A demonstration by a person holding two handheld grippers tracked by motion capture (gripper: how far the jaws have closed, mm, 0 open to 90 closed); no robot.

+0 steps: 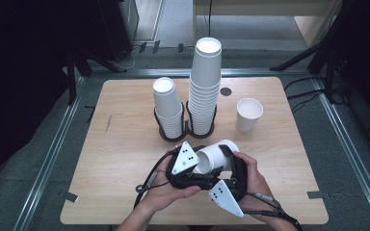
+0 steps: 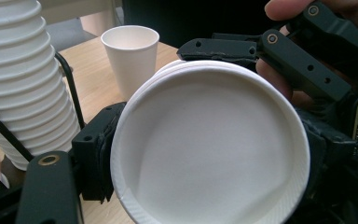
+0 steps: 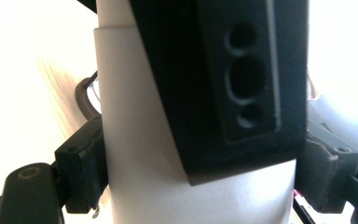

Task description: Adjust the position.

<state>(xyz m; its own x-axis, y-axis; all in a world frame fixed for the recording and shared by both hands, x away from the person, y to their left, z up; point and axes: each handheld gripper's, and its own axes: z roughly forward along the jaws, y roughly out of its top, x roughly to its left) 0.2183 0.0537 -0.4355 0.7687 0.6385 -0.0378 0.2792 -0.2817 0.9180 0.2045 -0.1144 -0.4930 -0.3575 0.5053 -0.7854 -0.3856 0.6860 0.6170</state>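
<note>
Paper cup (image 1: 215, 157), white and lying on its side, is seen in the high view just in front of the two-ringed black cup holder (image 1: 185, 131), raised off the wooden table (image 1: 125, 159); its long axis runs level, mouth turned toward the left gripper (image 1: 192, 166), base pointing away to the right. The cup is clasped by the right gripper (image 1: 229, 161) across its wall.

In the left gripper view, the cup's round mouth (image 2: 209, 144) is faced head-on, a rolled rim and a second nested rim being visible; the left jaws are closed narrowly about the rim edge. A single upright cup (image 2: 131, 53) is seen behind, right of the holder's taller stack (image 2: 21, 84).

In the right gripper view, the cup wall (image 3: 135, 154) is pressed between the right jaws, crossed by a black jaw of the left gripper.
</note>
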